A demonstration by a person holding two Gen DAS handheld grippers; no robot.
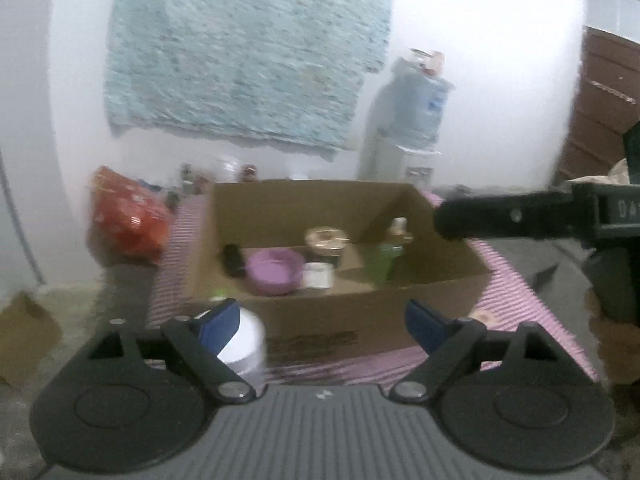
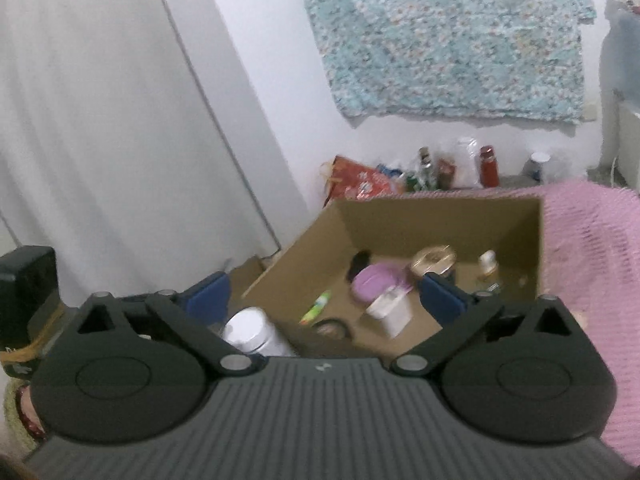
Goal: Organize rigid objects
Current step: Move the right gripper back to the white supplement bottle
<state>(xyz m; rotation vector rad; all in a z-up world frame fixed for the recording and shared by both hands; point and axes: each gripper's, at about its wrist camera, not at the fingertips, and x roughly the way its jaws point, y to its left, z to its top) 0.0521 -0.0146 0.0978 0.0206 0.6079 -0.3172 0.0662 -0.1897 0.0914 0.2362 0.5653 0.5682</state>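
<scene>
- Your left gripper (image 1: pixel 320 316) stands wide open with nothing between its blue pads (image 1: pixel 424 320); it sits back from the cardboard box (image 1: pixel 360 320).
- Your right gripper (image 2: pixel 326 294) is spread just as wide and empty.
- The box rests on the pink striped cloth (image 1: pixel 516 292) and holds a purple bowl (image 1: pixel 274 274), a white cup (image 1: pixel 318 276), a gold-lidded jar (image 1: pixel 326 240) and a green container (image 1: pixel 380 262).
- A white bottle (image 1: pixel 246 344) stands outside the box, just beside its near left corner.
</scene>
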